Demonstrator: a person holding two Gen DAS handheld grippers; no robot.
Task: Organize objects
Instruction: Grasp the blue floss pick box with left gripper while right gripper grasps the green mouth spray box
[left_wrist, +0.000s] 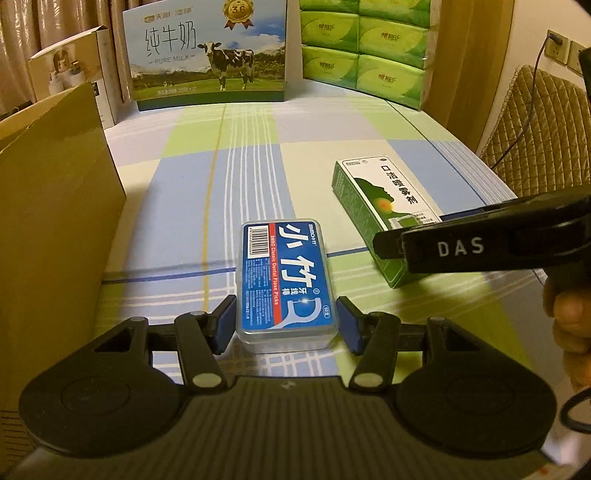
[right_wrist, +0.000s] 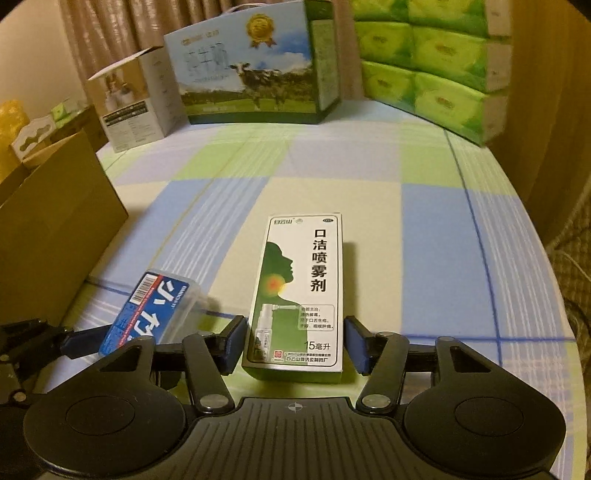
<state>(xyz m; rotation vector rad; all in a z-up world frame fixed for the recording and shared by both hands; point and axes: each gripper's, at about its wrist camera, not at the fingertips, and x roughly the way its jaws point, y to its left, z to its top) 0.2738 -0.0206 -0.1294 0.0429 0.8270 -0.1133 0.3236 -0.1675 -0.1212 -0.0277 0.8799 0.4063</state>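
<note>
A clear plastic dental floss pick box with a blue label (left_wrist: 286, 284) lies flat on the checked tablecloth. My left gripper (left_wrist: 286, 325) is open, its blue pads on either side of the box's near end with small gaps. A green and white mouth spray carton (right_wrist: 301, 291) lies flat to the right. My right gripper (right_wrist: 295, 343) is open, its pads flanking the carton's near end without touching. The carton also shows in the left wrist view (left_wrist: 384, 210), partly behind the right gripper's finger (left_wrist: 461, 243). The floss box shows in the right wrist view (right_wrist: 155, 310).
A brown cardboard box (left_wrist: 55, 229) stands at the left. A milk carton case (left_wrist: 210, 51), a white product box (left_wrist: 74, 74) and stacked green tissue packs (left_wrist: 362, 44) line the back. A padded chair (left_wrist: 535, 129) stands right of the table edge.
</note>
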